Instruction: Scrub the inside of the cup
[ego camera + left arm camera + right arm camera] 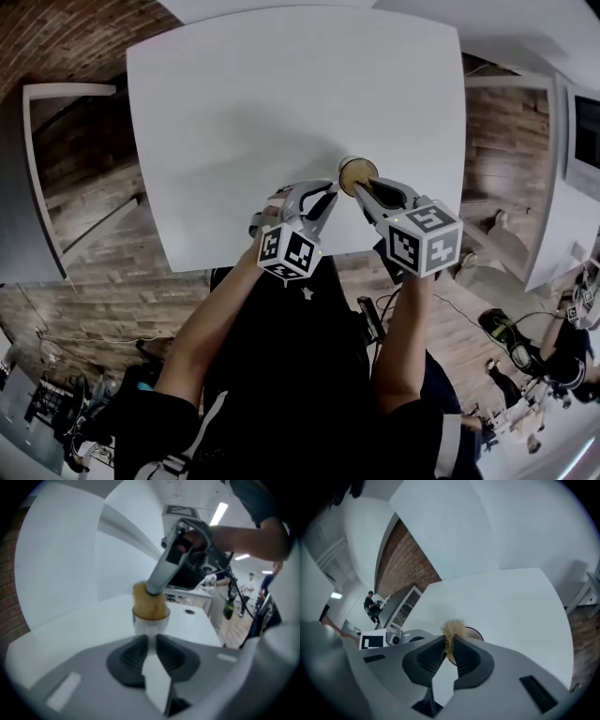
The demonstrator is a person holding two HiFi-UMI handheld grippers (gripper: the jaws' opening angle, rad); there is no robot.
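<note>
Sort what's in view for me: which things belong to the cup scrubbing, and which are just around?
In use:
- cup, held in the fingers of the left gripper
- tan fibrous scrubber, pushed into the cup's mouth and pinched by the right gripper
- white table, under the cup

Just around:
- brick wall
- person far off in the room

Cup (pixel 150 624) on table (pixel 281 112) near front edge; scrubber (pixel 452 629) in cup; left gripper (pixel 325 199) leftward, right gripper (pixel 366 190) rightward.
</note>
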